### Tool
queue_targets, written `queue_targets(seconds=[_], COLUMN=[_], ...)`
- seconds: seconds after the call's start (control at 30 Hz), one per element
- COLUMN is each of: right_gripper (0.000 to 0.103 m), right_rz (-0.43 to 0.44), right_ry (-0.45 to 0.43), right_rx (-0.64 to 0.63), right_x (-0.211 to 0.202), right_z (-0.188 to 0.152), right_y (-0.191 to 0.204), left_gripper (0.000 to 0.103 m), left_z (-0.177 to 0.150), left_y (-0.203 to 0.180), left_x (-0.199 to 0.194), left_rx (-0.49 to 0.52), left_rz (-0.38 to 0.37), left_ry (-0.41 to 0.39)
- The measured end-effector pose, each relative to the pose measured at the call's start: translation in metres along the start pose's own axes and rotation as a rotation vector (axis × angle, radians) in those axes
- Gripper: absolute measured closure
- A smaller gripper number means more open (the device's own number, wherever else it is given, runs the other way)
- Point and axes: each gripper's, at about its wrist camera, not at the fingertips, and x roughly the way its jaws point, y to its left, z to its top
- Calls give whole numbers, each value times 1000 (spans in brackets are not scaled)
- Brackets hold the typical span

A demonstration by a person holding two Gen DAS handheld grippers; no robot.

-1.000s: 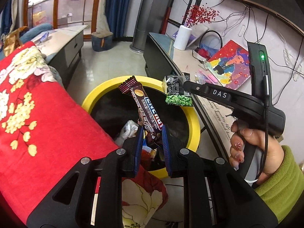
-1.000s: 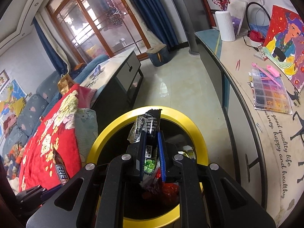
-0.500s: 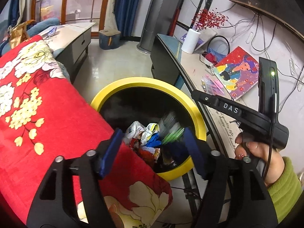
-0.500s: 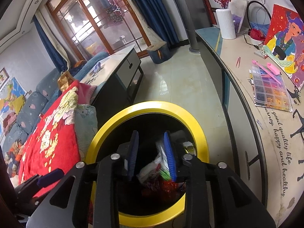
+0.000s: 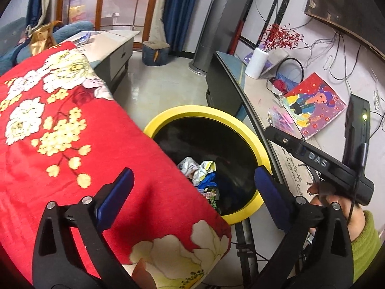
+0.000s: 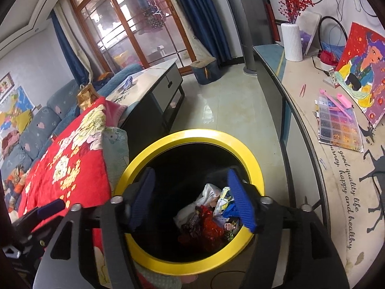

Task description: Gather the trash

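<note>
2 pairs of tongs hang over a yellow-rimmed bin with a black inside, both with their jaws having just been opening and nothing between them. In the left wrist view the left tongs stand spread wide at the bottom of the frame, 1 blue pad over a red floral blanket at lower left and the other at the bin's right rim. The right tongs fill the bottom centre of the right wrist view, their blue pads parted and framing the bin's mouth. A heap of crumpled wrappers lies at the bottom of the bin, white, red, blue and green pieces mixed; the same trash shows at centre in the left wrist view, half hidden by the blanket's edge. At the right edge of that view a hand in a green sleeve grips the black handle of the right tongs. Along the right of both frames runs a long pale surface carrying a white ribbed vase of red berries, a colourful painting and a clear tray of sorted beads. A blue sofa sits at the left of the right wrist view.
</note>
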Motion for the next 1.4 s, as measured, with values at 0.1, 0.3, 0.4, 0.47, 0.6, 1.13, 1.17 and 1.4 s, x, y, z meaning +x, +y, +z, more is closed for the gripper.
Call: queue_targets(seconds=[0.1, 0.3, 0.4, 0.47, 0.6, 1.13, 1.17, 1.4], right_gripper=[30, 19, 16, 14, 9, 7, 7, 7], right_rz=[-4, 1, 8, 17, 32, 136, 142, 186], right_ry=[-7, -19, -19, -24, -50, -224, -242, -338], right_rx=[-15, -42, -63, -83, -123, -358, -371, -397], right_x=[-7, -21, -27, -32, -42, -80, -83, -98], right_z=[-3, -9, -12, -15, -23, -61, -64, -83], right_y=[6, 21, 31, 41, 63, 168, 173, 191], left_gripper=[11, 11, 11, 11, 11, 11, 11, 11], left_z=[0, -1, -3, -3, -10, -55, -57, -77], left_y=[6, 19, 28, 35, 51, 96, 97, 102], left_x=[-9, -27, -38, -47, -66, -142, -147, -179], left_rx=[-17, -47, -66, -79, -107, -126, -125, -118], left_rz=[17, 39, 53, 63, 96, 280, 299, 382], left_ry=[-9, -35, -51, -67, -92, -217, -232, -327])
